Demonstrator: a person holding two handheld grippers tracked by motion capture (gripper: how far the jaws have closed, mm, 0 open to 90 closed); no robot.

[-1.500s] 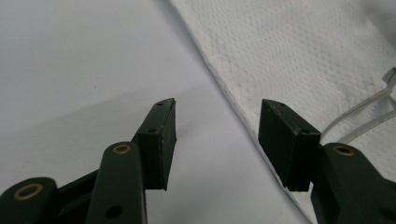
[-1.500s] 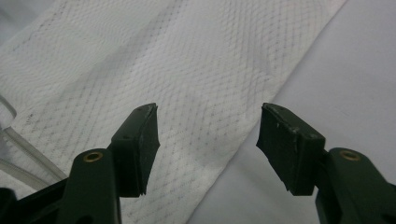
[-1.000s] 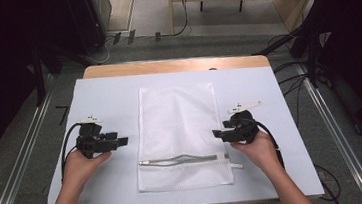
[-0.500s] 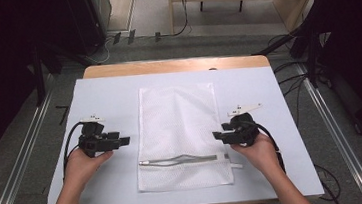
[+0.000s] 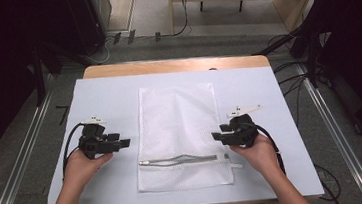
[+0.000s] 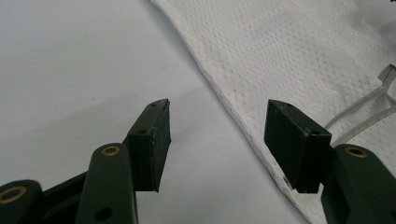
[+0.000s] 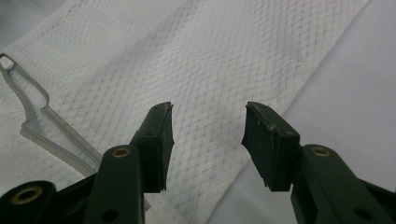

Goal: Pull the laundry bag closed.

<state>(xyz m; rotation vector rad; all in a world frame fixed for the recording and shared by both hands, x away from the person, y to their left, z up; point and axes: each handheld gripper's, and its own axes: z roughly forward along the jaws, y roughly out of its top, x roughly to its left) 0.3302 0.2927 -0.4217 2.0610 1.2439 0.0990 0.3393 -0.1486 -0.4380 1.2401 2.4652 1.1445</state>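
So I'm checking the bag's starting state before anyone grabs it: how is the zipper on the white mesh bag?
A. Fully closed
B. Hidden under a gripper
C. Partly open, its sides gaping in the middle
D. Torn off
C: on the mesh bag, the two sides of the zipper bow apart mid-length.

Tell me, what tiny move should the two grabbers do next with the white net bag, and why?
Probably ease both inward and close on the mesh bag's side edges. The left gripper and right gripper are both open, flank the bag without touching it, and its zipper gapes partly open.
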